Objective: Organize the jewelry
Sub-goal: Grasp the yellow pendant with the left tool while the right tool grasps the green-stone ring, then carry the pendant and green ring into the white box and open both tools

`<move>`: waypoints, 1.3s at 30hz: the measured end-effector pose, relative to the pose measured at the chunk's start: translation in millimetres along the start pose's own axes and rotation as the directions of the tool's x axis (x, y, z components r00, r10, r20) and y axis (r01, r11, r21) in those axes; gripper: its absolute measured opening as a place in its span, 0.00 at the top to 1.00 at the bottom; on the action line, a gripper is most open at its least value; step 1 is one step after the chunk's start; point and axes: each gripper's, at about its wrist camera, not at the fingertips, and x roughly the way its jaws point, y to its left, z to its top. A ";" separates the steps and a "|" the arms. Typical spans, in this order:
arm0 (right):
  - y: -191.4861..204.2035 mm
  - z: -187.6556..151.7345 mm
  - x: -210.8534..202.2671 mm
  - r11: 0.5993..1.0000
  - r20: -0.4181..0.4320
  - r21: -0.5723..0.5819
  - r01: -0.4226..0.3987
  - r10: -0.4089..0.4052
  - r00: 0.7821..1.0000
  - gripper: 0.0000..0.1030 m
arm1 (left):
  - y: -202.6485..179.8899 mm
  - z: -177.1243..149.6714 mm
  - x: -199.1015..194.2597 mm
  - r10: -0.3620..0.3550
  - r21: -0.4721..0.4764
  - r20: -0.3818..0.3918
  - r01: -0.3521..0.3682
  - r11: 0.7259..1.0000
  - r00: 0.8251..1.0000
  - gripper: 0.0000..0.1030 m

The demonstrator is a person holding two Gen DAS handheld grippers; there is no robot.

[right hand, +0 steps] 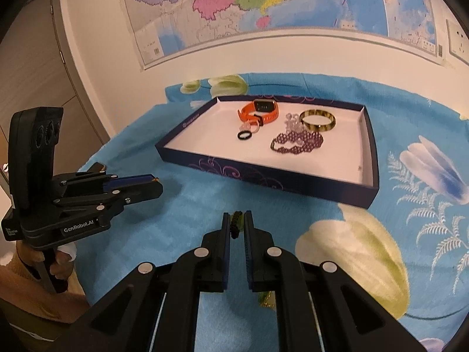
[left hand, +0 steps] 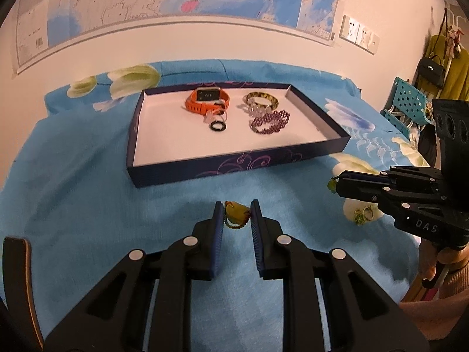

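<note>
Yellow-green pendant (left hand: 236, 211) clamped in left tool (left hand: 236, 214), short of the tray (left hand: 234, 165).
Right tool (right hand: 236, 223) pinches a dark cord (right hand: 236, 223); both look light, limp, best gripped mid-body.

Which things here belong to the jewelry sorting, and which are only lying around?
Job: tray, orange watch, bangle, purple bead bracelet, black ring, yellow pendant, green earring.
Around: wall map, black handbag, blue chair.
</note>
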 end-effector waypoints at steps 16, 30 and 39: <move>-2.8 18.0 -1.5 1.000 0.044 -0.006 -0.002 0.002 0.999 0.93 | -8.0 26.3 -4.5 0.006 0.037 0.066 -0.008 0.999 0.998 0.82; -7.4 30.2 3.1 1.000 0.060 -0.012 0.000 0.001 0.998 0.93 | -4.7 39.2 -2.0 0.020 0.037 0.089 -0.023 0.999 0.996 0.82; -10.9 36.6 6.3 1.000 0.064 -0.017 0.002 -0.001 0.998 0.93 | -2.8 45.6 4.6 0.027 0.037 0.092 -0.030 0.999 0.995 0.82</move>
